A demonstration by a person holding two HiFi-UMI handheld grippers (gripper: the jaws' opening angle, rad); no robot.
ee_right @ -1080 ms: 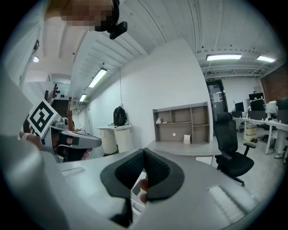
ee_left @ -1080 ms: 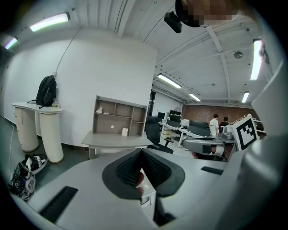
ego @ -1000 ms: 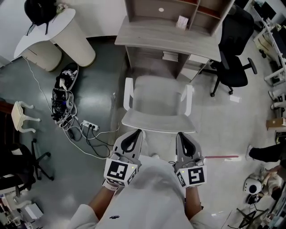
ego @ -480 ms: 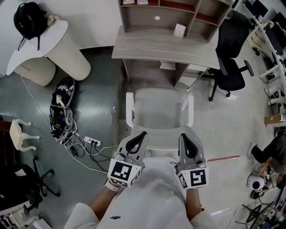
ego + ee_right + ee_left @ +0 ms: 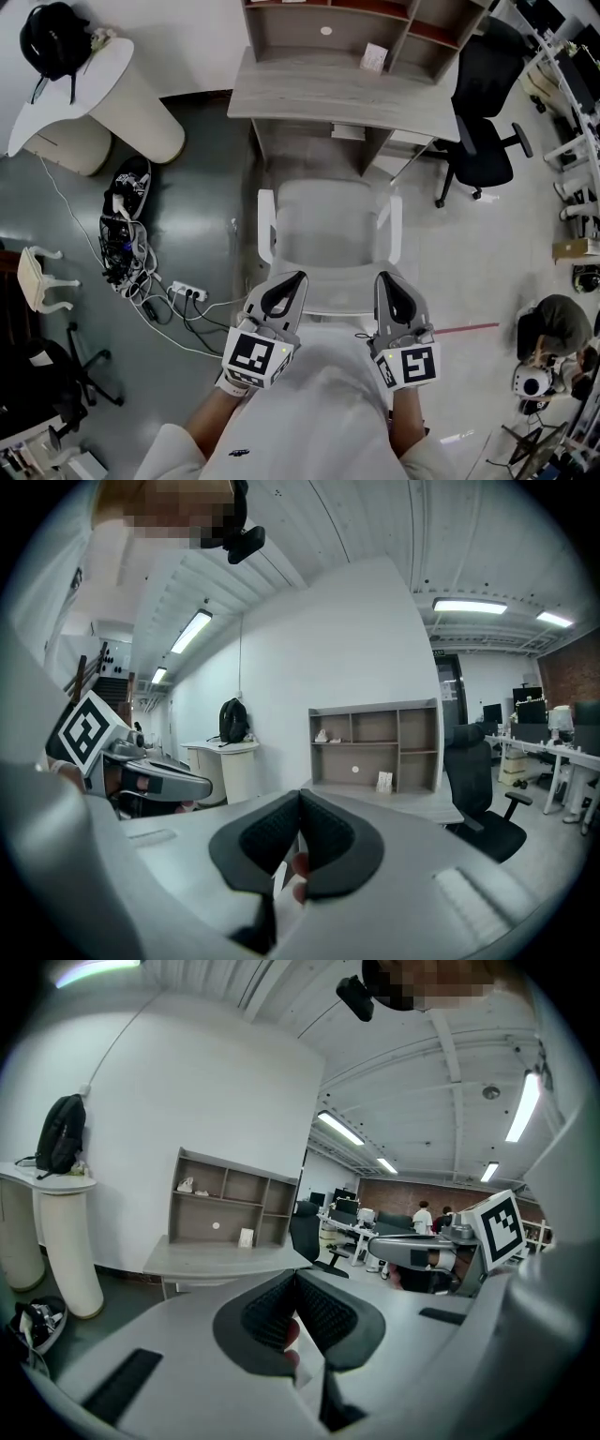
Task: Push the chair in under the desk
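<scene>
While their jaws meet, grippers (image 5: 296,279) (image 5: 382,278) face chair (image 5: 328,220).

Left tool (image 5: 298,276) and right tool (image 5: 383,276) advanced over the chair (image 5: 328,220) back.

The chair (image 5: 328,234) is white with a pale grey seat, and the desk (image 5: 337,89) is light grey with a faint wood grain, its shelves edged in reddish brown. The left gripper (image 5: 292,281) and right gripper (image 5: 386,281) have light grey shells and black ribbed pads, and each carries a cube of black-and-white square markers. The floor (image 5: 216,187) is dark grey-green at the left and pale at the right with a thin red line (image 5: 469,329); the office chair (image 5: 487,112) and backpack (image 5: 52,37) are black, the counter (image 5: 122,94) cream-white.
</scene>
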